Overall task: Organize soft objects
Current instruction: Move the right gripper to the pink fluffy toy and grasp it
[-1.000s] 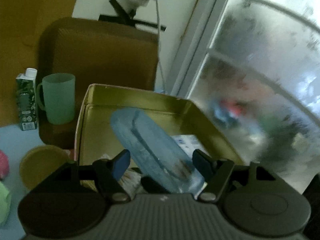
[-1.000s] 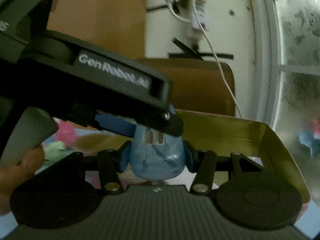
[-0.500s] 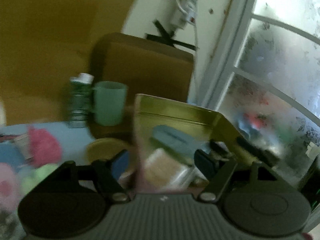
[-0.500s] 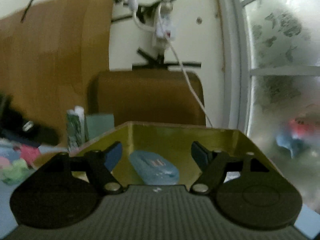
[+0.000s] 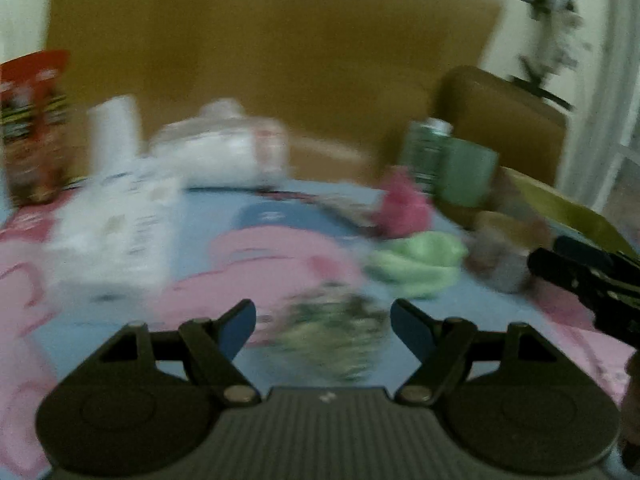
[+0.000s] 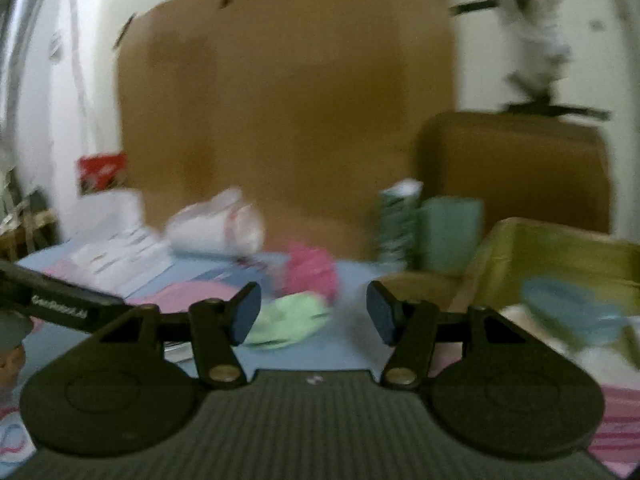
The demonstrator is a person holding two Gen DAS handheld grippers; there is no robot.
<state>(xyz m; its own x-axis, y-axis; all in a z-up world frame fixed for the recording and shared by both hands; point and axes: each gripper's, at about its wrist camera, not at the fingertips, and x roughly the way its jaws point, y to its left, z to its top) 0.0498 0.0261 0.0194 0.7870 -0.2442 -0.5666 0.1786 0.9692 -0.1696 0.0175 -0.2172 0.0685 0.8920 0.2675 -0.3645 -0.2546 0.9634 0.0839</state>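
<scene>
Both grippers have swung off the yellow-green open box, the blue pouch dropped inside; left gripper half-open over a mottled green-white soft bundle, right gripper closing, empty, the pale green cloth just ahead on the counter

My left gripper points down at a slant, its blue pads apart and gripping nothing. My right gripper tilts down more gently; its jaws are closing with nothing pressed between them. Each shows at the edge of the other's view.
</scene>
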